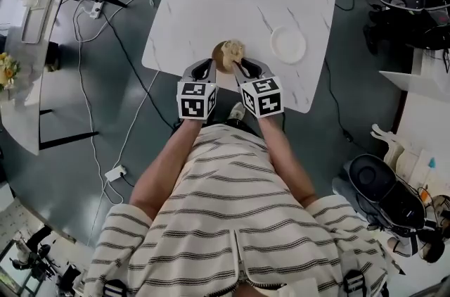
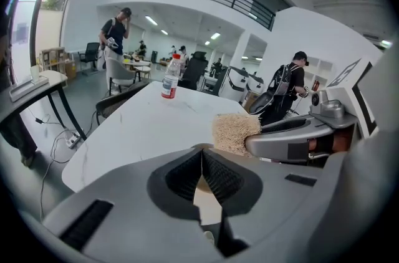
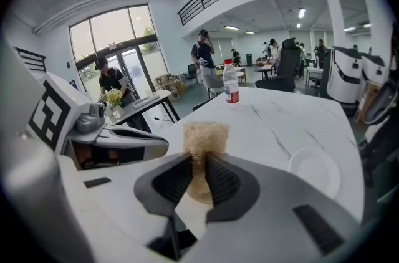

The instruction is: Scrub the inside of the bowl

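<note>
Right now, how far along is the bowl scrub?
Done: both grips. The left hand-held gripper is shut on the rim of the brown bowl, the right hand-held gripper on the fibrous scrub pad. In hand: the pad is at the bowl's mouth. Left: the scrubbing; whether the inside is clean cannot be told.
</note>
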### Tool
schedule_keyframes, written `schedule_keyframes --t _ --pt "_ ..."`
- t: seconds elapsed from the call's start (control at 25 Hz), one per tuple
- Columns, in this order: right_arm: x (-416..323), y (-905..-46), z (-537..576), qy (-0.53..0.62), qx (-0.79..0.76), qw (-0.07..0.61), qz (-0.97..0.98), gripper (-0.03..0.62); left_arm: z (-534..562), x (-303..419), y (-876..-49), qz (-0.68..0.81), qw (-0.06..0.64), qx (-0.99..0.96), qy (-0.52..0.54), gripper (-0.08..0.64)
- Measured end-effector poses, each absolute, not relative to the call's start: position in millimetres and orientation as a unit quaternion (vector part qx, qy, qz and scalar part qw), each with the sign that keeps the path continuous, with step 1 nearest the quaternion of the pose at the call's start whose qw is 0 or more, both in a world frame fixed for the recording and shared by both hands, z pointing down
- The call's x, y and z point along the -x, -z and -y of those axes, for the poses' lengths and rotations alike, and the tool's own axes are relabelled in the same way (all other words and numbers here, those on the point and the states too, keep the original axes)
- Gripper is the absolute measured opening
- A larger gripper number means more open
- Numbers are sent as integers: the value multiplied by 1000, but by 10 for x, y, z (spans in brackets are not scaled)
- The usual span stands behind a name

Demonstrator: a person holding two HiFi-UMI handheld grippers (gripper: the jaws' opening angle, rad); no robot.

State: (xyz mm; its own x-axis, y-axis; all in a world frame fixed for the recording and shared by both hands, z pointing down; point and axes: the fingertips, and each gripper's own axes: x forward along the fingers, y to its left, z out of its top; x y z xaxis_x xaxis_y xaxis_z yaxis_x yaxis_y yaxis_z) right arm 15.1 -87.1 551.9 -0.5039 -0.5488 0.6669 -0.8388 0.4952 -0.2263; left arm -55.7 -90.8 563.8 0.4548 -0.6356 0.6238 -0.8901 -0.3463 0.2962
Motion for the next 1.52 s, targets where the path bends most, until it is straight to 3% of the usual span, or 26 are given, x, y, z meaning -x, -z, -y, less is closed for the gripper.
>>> schedule_keyframes --t 0.48,1.24,1.52 --pt "-182 -5641 877 -280 -422 276 817 72 830 569 -5984 464 369 -775 -217 8" --pt "-236 -5675 906 -280 -422 277 817 72 631 503 -6450 433 627 -645 -61 34" --pt "-265 -5699 895 -282 -421 280 816 72 568 447 -6529 421 681 -599 -12 34"
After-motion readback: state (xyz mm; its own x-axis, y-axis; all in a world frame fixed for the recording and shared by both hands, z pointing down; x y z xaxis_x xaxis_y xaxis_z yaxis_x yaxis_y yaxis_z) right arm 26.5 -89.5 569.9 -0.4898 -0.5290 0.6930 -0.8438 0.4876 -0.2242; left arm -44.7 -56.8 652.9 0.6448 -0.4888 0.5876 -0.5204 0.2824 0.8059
